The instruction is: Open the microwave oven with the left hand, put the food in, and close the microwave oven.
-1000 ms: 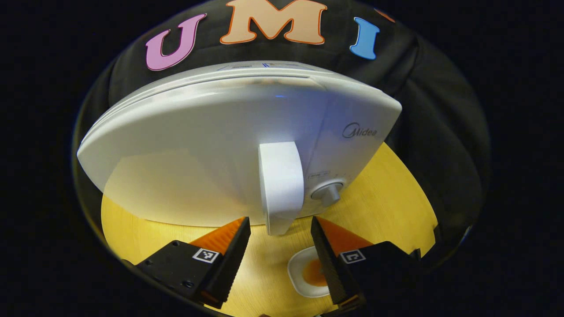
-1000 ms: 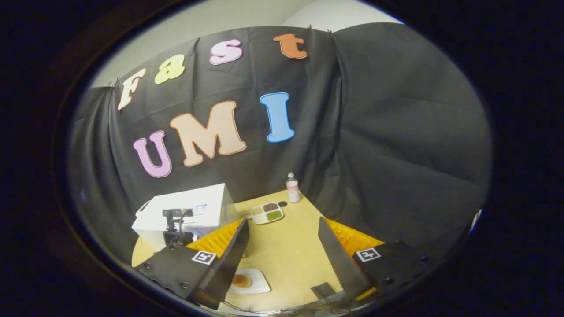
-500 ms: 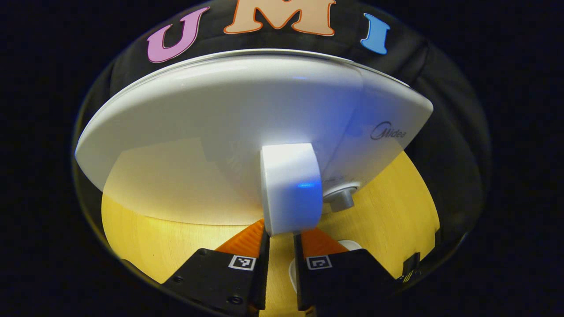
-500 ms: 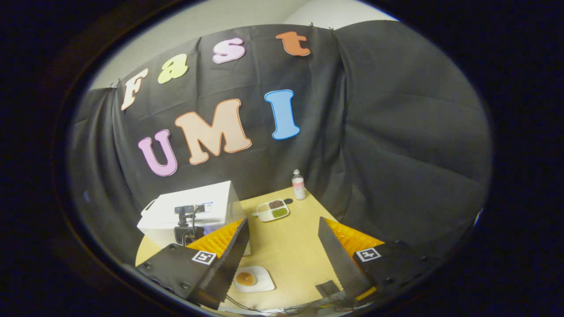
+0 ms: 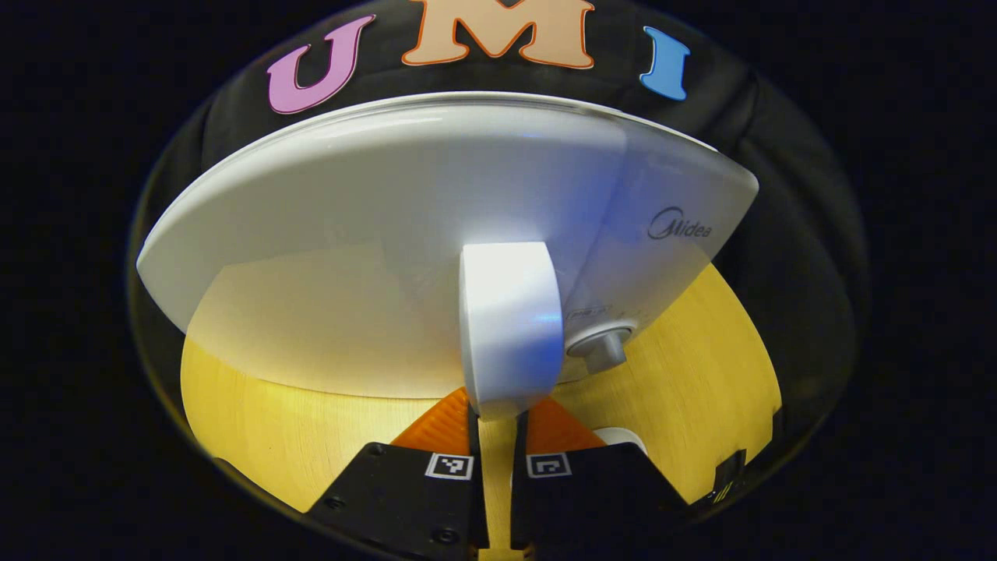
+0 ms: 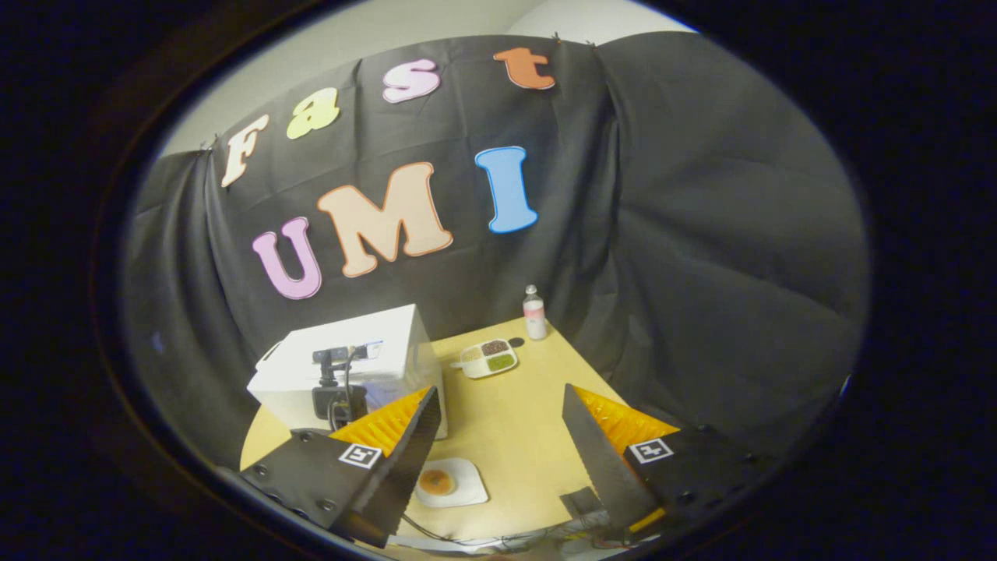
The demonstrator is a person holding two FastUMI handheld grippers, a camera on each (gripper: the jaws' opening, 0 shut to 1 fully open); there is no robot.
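Microwave (image 5: 374, 234) glossy smooth white plastic, door mirrors the surface (image 5: 685, 374); handle (image 5: 506, 327) same gloss. Knob (image 5: 600, 347) dull metallic look. Surface smooth yellowish wood, faint grain. Wall (image 6: 701, 234) matt wrinkled cloth. Plate (image 6: 467, 491) glossy white.

Left tool (image 5: 496, 417) nearly closed, fingers almost touching; right tool (image 6: 498, 436) spread wide.

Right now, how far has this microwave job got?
Barely begun. The left gripper has closed on the microwave door handle, but the door looks shut. The plate of food sits on the table; the right gripper hangs open above it. Opening, loading and closing remain.
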